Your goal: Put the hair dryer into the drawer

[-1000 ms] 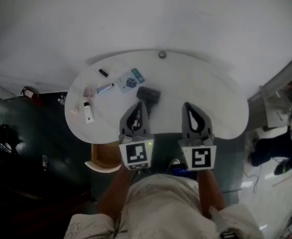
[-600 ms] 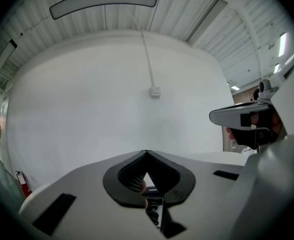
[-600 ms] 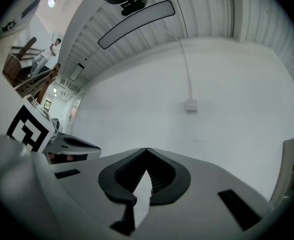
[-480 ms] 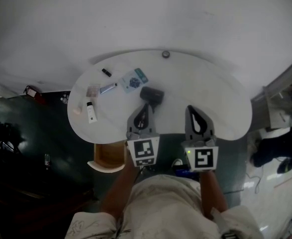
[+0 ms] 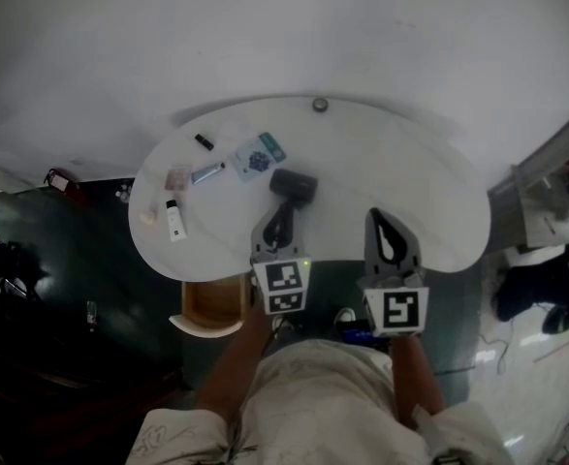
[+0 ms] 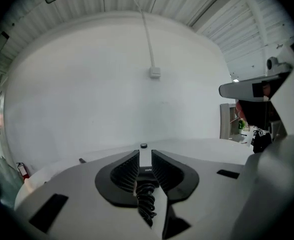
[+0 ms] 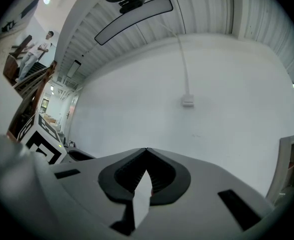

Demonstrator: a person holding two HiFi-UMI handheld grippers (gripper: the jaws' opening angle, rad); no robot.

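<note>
The black hair dryer (image 5: 293,185) lies on the white table (image 5: 410,192), its handle toward me. My left gripper (image 5: 284,207) sits low over that handle, tips just short of the dryer's head. In the left gripper view its jaws (image 6: 145,156) stand a narrow gap apart and are opening, with the dryer's ribbed black cord end (image 6: 146,204) between and below them; the pads do not press on it. My right gripper (image 5: 379,215) hovers over the table's front edge, shut and empty (image 7: 147,150). The open wooden drawer (image 5: 209,305) sticks out under the table's front left.
Small toiletries lie on the table's left half: a white tube (image 5: 174,221), a silver tube (image 5: 206,172), a blue packet (image 5: 258,155), a small black piece (image 5: 203,141). A round knob (image 5: 319,105) sits at the far edge. Shelving (image 5: 546,177) stands at the right.
My left gripper has sunk toward the table, onto the hair dryer's handle. The right gripper has hardly moved.
</note>
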